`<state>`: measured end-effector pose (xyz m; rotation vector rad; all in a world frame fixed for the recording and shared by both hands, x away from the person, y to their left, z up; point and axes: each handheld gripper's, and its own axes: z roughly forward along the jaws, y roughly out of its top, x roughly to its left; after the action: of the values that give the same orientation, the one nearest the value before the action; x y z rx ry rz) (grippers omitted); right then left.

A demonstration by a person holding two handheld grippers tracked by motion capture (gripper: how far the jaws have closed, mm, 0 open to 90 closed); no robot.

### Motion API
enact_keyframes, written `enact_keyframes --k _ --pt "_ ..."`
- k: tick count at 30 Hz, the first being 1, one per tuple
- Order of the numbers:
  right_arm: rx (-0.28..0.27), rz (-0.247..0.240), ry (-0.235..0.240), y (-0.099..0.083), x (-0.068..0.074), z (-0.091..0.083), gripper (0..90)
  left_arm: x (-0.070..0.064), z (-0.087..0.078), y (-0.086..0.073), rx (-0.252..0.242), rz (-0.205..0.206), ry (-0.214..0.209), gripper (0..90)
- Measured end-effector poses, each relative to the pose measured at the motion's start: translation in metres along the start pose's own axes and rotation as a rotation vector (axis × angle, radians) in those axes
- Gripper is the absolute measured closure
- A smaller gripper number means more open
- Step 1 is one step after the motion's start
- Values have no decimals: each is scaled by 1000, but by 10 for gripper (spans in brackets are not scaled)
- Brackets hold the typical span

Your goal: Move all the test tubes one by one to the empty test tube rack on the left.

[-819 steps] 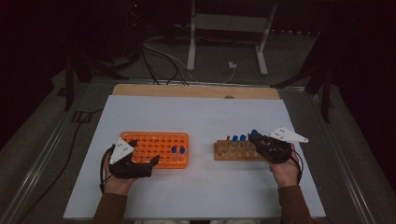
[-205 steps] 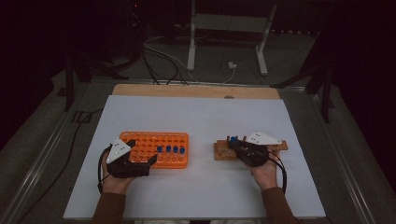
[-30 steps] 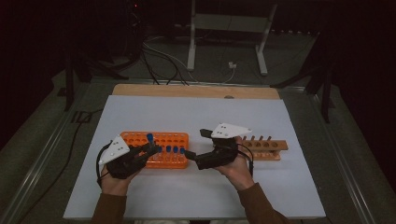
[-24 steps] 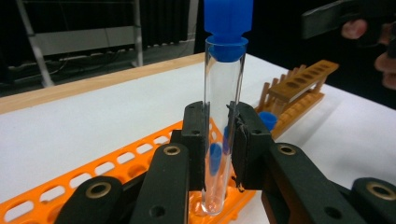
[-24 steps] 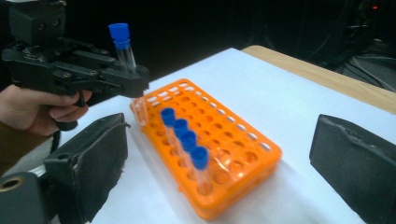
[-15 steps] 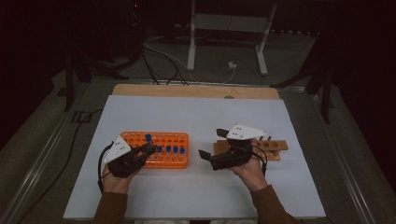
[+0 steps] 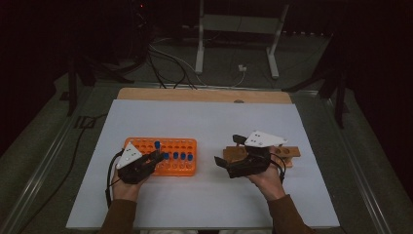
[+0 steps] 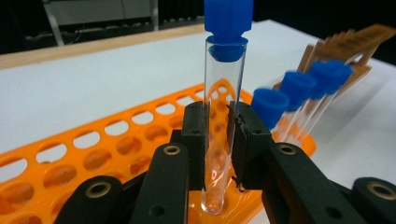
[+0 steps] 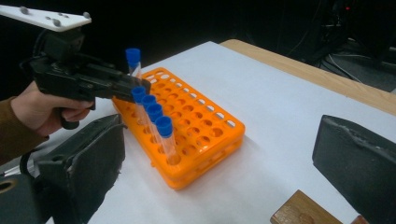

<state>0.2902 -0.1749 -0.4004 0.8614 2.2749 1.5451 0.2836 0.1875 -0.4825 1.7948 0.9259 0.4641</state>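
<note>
My left gripper [image 7: 157,157] is shut on a clear tube with a blue cap [image 7: 157,145], held upright over the orange rack [image 7: 178,146]. In the left gripper view the pads [image 8: 196,128] squeeze the tube [image 8: 223,93] at mid-height, its low end down at the rack's [image 8: 93,154] top plate. Several more blue-capped tubes [image 9: 159,121] stand in a row in the rack [image 9: 205,126]. The right gripper [image 7: 219,161] is open with nothing in it, between the orange rack and the wooden rack [image 7: 287,152]. The left gripper [image 9: 135,86] also appears in the right gripper view.
The white table top [image 7: 204,117] has bare room behind and in front of both racks. A wooden strip [image 7: 204,95] runs along its far edge. Cables and a metal stand [image 7: 234,44] lie on the floor beyond. The wooden rack's holes hold no tubes.
Over the last second the right gripper drew back rightward from the orange rack toward the wooden rack, open. The left gripper stayed at the rack, still shut on the tube.
</note>
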Motion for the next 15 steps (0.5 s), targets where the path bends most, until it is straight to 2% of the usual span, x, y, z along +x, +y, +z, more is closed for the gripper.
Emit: enact_keyframes --k 4,7,15 --pt "2 0 4 -2 0 0 26 -1 4 -3 43 14 8 777" --pt "-2 3 4 -3 -1 -1 26 -4 6 -6 96 44 24 778" --pt "-4 7 -4 -5 -5 -8 26 -6 6 -11 150 40 41 783"
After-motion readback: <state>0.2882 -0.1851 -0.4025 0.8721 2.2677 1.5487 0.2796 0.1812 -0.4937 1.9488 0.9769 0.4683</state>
